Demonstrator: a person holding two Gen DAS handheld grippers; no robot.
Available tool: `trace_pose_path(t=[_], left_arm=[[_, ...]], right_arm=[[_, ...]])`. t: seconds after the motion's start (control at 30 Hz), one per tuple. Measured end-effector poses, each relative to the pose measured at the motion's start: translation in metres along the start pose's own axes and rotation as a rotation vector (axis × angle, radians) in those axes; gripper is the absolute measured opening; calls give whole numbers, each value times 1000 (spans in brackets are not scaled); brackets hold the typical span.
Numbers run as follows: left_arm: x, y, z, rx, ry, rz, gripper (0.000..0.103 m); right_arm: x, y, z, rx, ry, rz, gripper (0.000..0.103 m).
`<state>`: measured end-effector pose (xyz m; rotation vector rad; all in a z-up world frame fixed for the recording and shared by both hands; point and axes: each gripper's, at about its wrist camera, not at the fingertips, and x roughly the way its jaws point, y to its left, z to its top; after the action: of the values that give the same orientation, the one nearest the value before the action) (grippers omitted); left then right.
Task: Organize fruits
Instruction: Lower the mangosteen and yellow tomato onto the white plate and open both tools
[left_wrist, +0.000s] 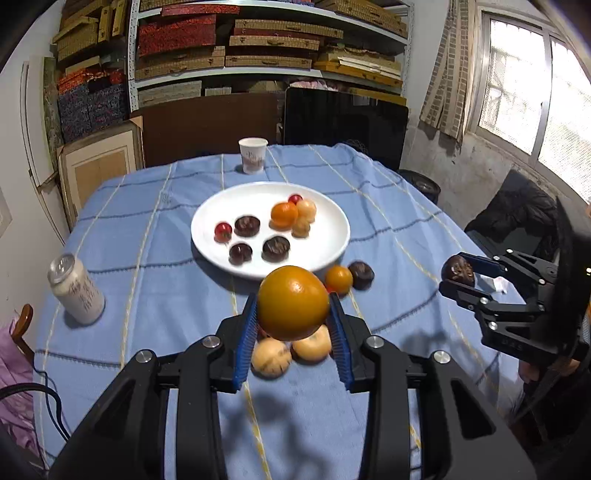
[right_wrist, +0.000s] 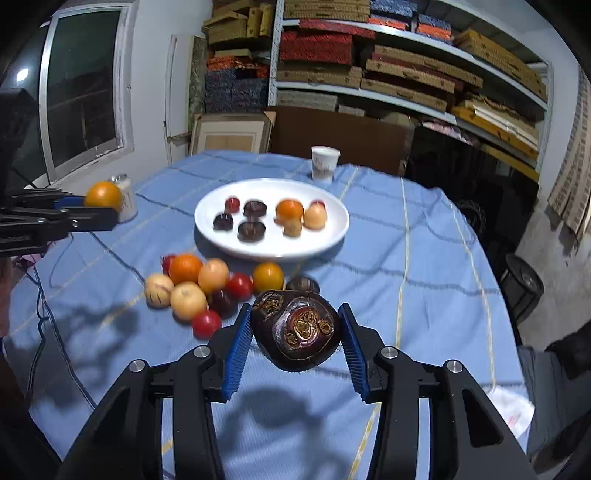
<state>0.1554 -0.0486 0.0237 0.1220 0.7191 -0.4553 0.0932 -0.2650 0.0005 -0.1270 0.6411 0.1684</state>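
2 grippers raised over table (left_wrist: 155, 221), left gripper (left_wrist: 293, 314) gripping orange (left_wrist: 293, 302), right gripper (right_wrist: 295, 332) gripping mangosteen (right_wrist: 295, 328)

Printing is seen on the white paper cup (left_wrist: 253, 155) and the white can (left_wrist: 76, 290), but none can be read.

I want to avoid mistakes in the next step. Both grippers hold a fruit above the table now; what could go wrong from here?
1. The orange is round and held only at its sides by the left gripper; it may slip.
2. The plate already holds eight fruits; a dropped one may knock them about.
3. The dark fruit in the right gripper hangs over the loose pile and could scatter it.
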Motion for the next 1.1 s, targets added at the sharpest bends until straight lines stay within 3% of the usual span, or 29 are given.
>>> trace_pose_path(t=[0.23,0.4,0.63,0.9,0.93,0.97,1.0,1.1], left_arm=[[39,11,58,-15,2,10,36],[87,31,92,-72,30,0,36],[160,56,116,-114,77,26,36],[227,77,117,-174,152,53,36],[231,80,116,-182,157,55,43],[233,82,116,-189,156,57,61],[231,84,117,-189,139,72,67],[220,86,120,-186,101,79,71]], right_arm=[[38,-13,72,8,-20,13,47],[95,-18,103,10,22,14,47],[165,-25,109,36,85,27,47],[219,-27,102,55,147,65,48],[220,-27,102,55,141,57,52],[219,-28,103,58,130,50,56],[217,-29,104,61,121,46,62],[209,-32,105,70,113,44,62]])
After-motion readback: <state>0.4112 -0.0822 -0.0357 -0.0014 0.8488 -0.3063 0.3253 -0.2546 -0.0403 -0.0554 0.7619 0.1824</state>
